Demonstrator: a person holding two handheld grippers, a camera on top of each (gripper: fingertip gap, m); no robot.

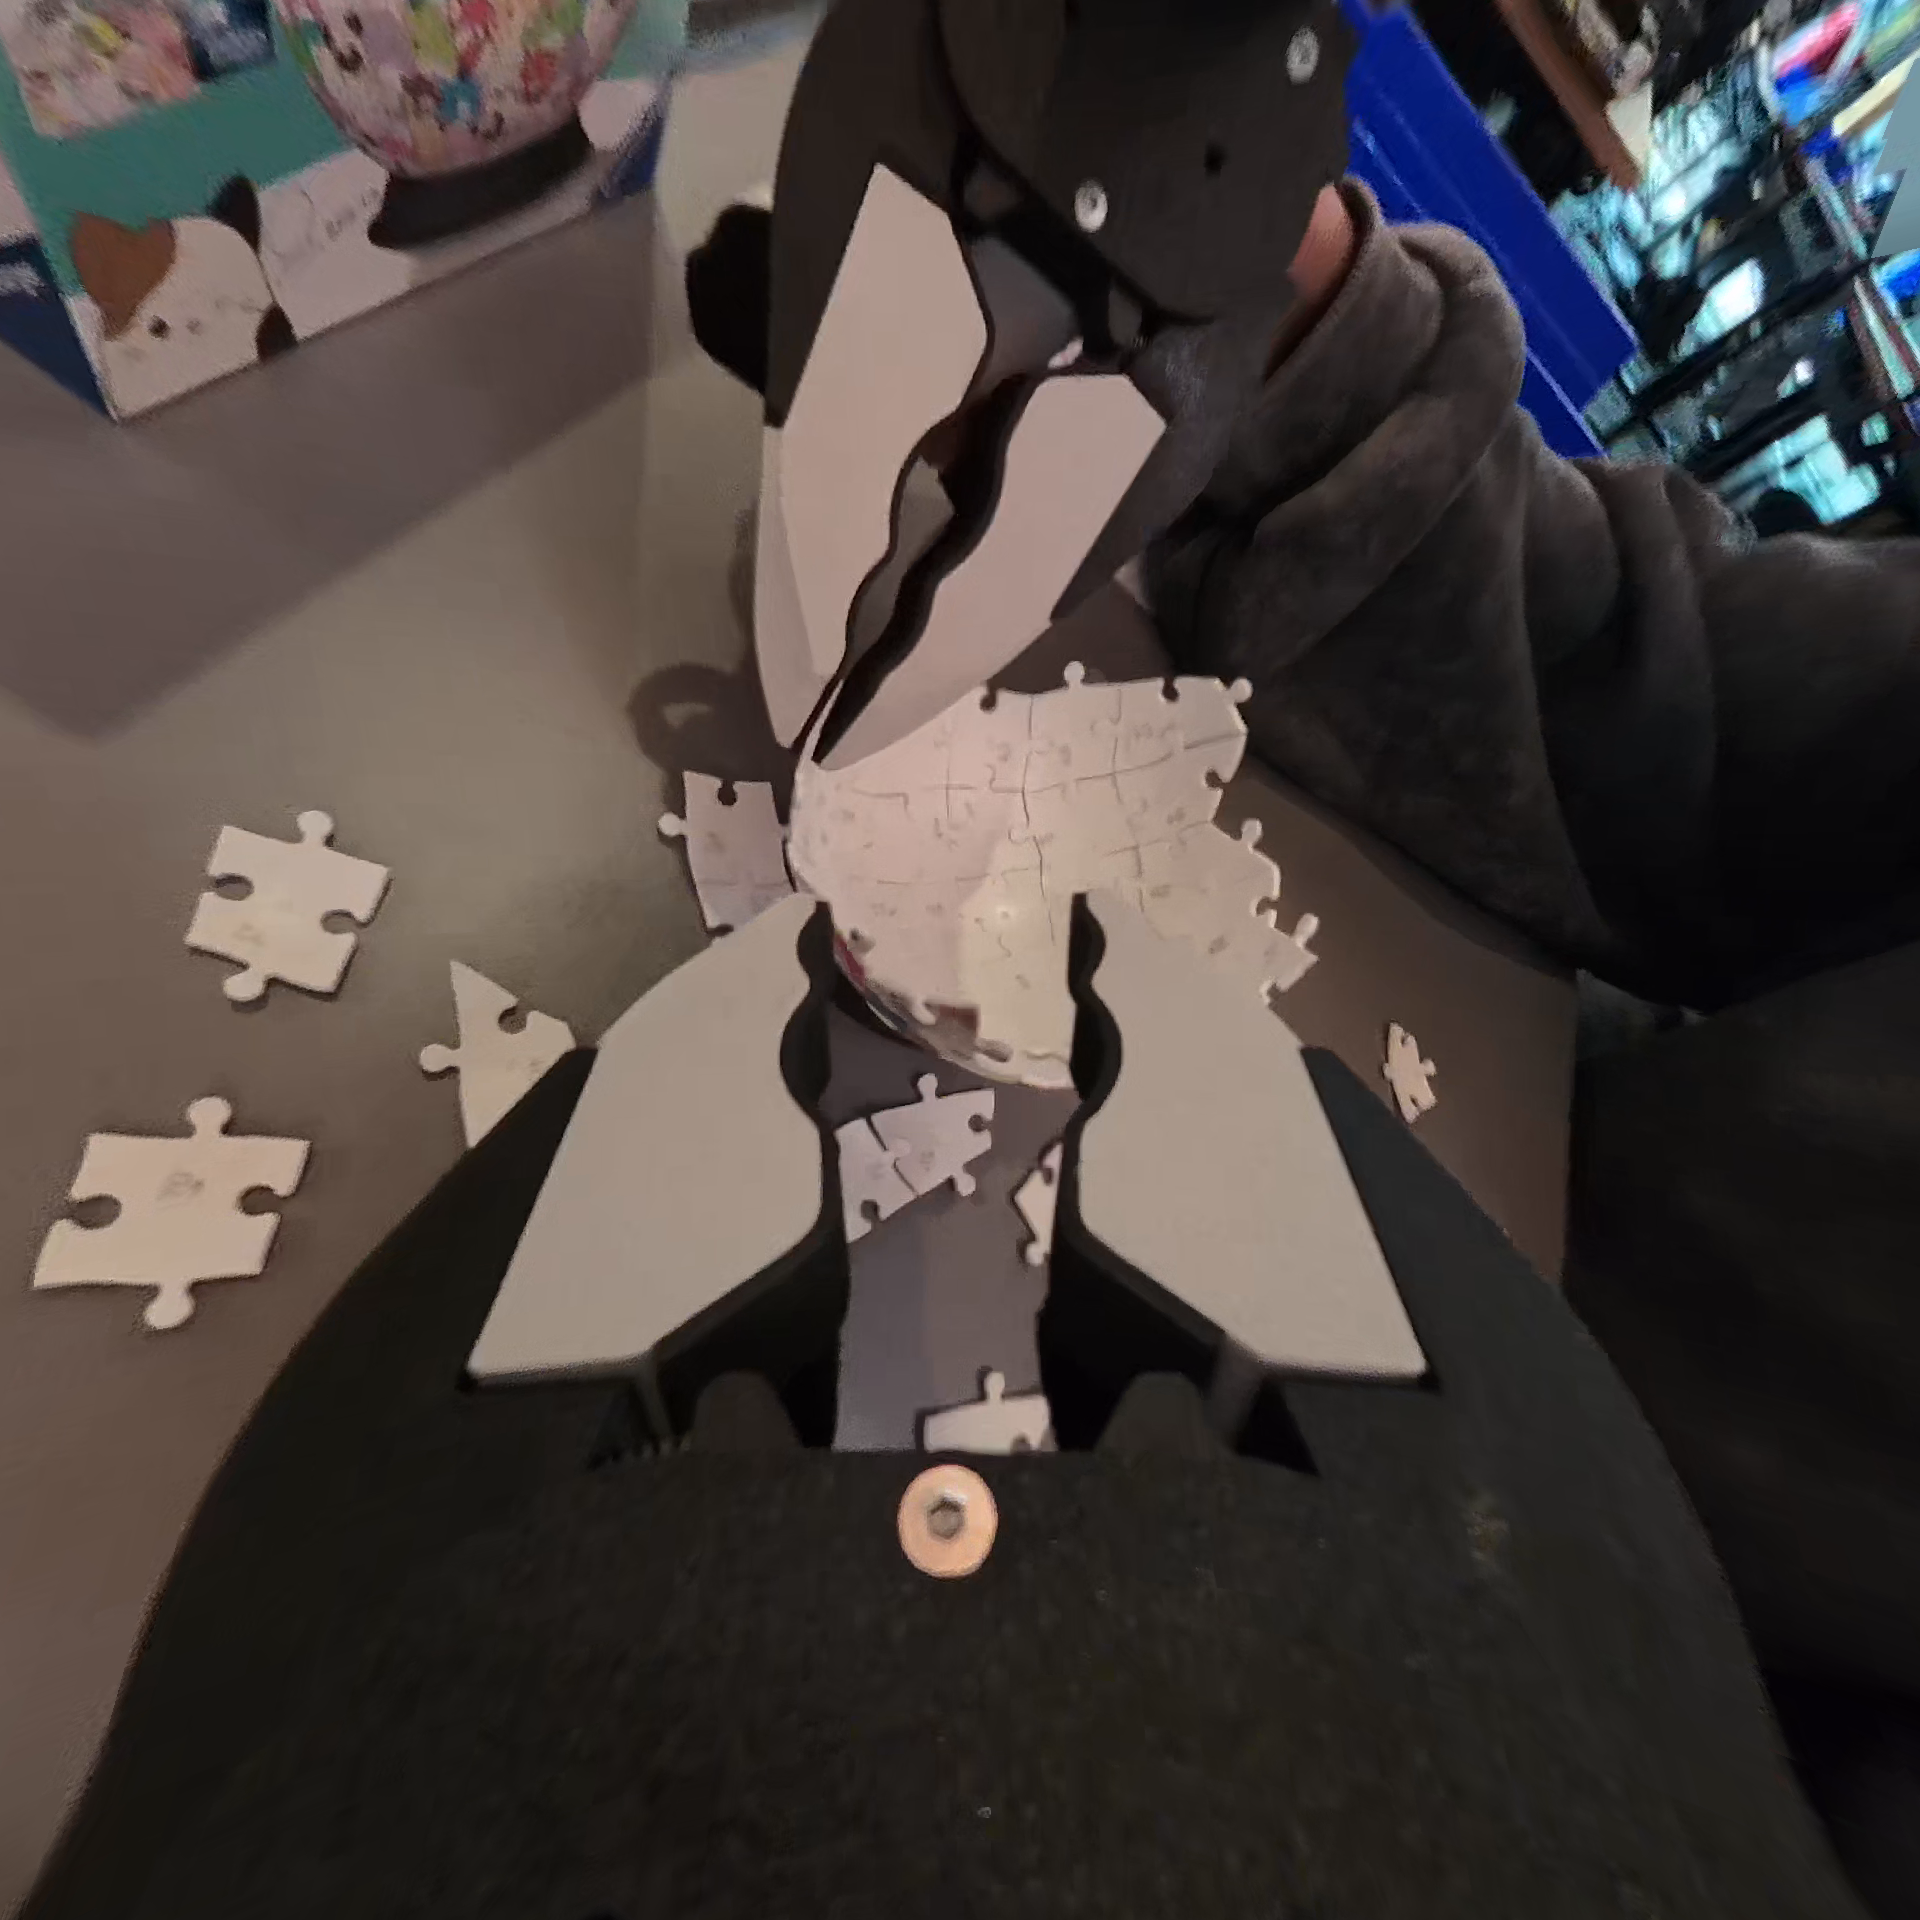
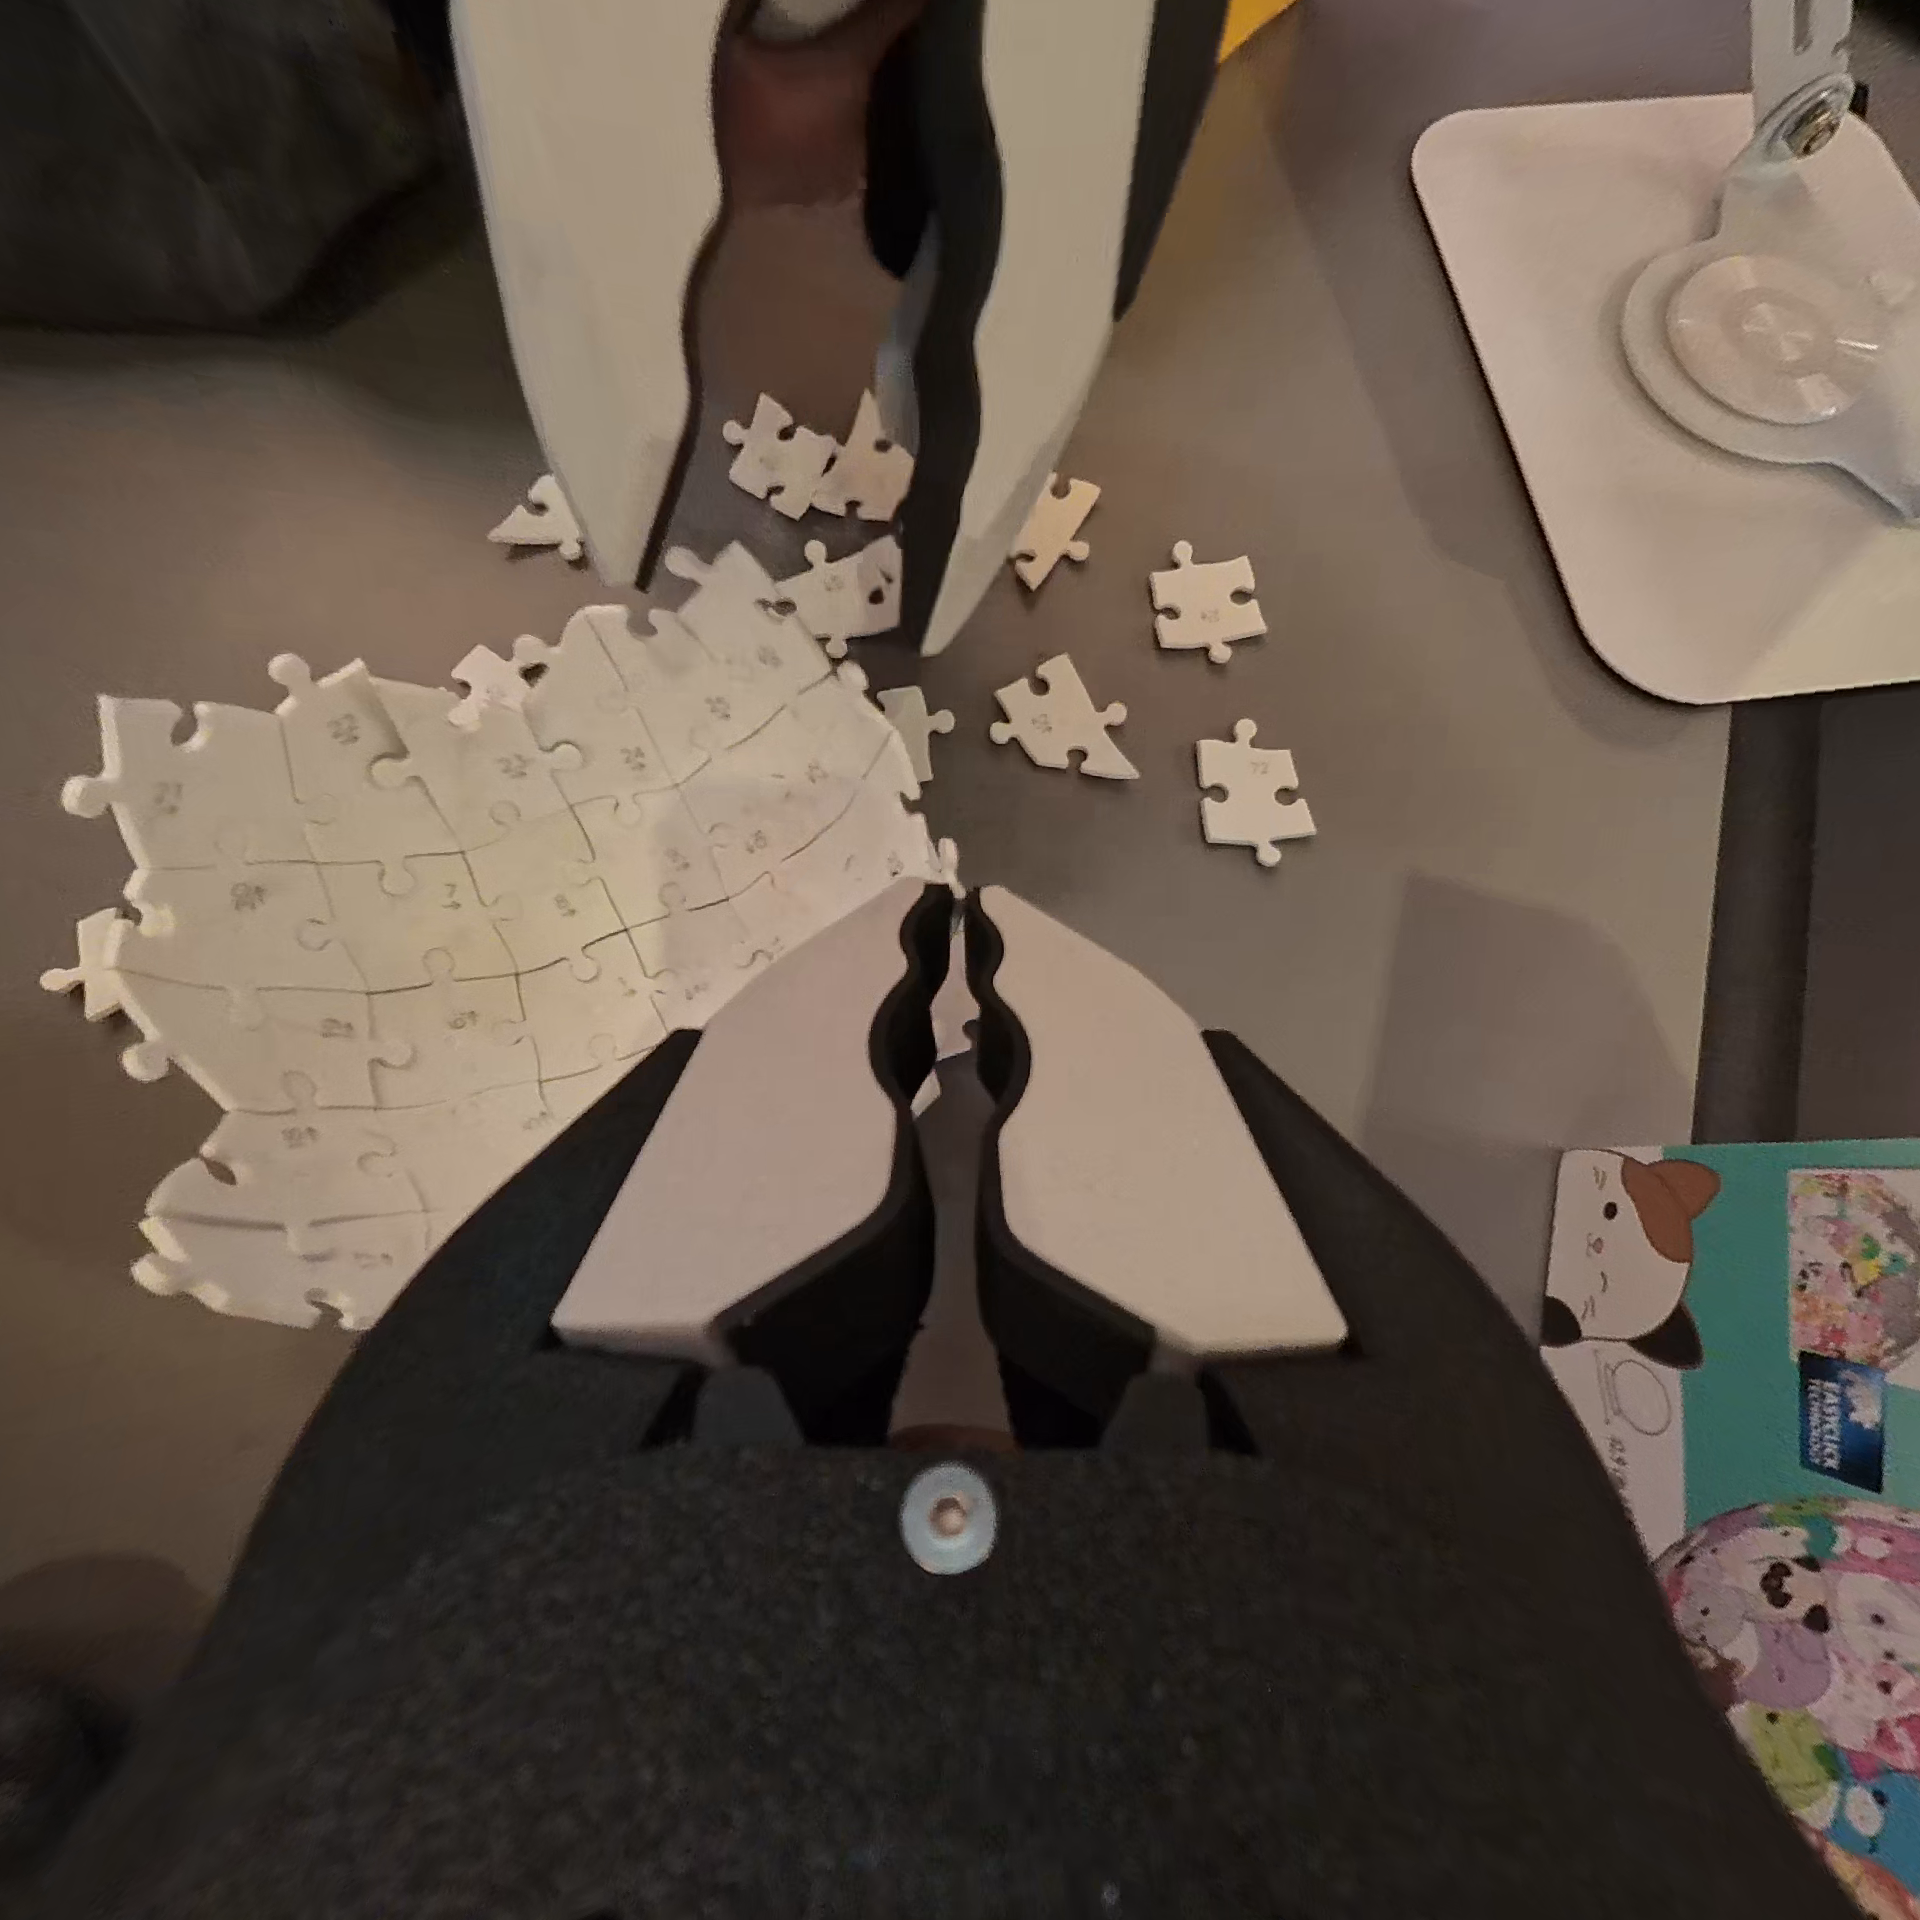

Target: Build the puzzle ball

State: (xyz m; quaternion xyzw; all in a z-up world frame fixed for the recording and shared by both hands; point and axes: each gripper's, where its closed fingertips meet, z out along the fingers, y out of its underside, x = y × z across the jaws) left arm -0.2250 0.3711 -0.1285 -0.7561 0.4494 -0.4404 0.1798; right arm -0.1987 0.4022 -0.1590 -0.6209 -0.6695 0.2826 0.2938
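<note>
The partly built puzzle ball shell is a curved white sheet of joined pieces, numbered side showing, held above the grey table. My left gripper has its jaws partly closed, pinching a bulging section of the shell. It enters the right wrist view from the top. My right gripper is shut on the shell's right edge. In the left wrist view it comes down from above. Loose white pieces lie around and under the shell.
The colourful puzzle box stands on the table beyond the loose pieces. A white stand base sits near the table's edge. A person's dark sleeve is behind the right gripper. A blue bin and shelves are farther back. There is about 5 cm between the tips of the two grippers.
</note>
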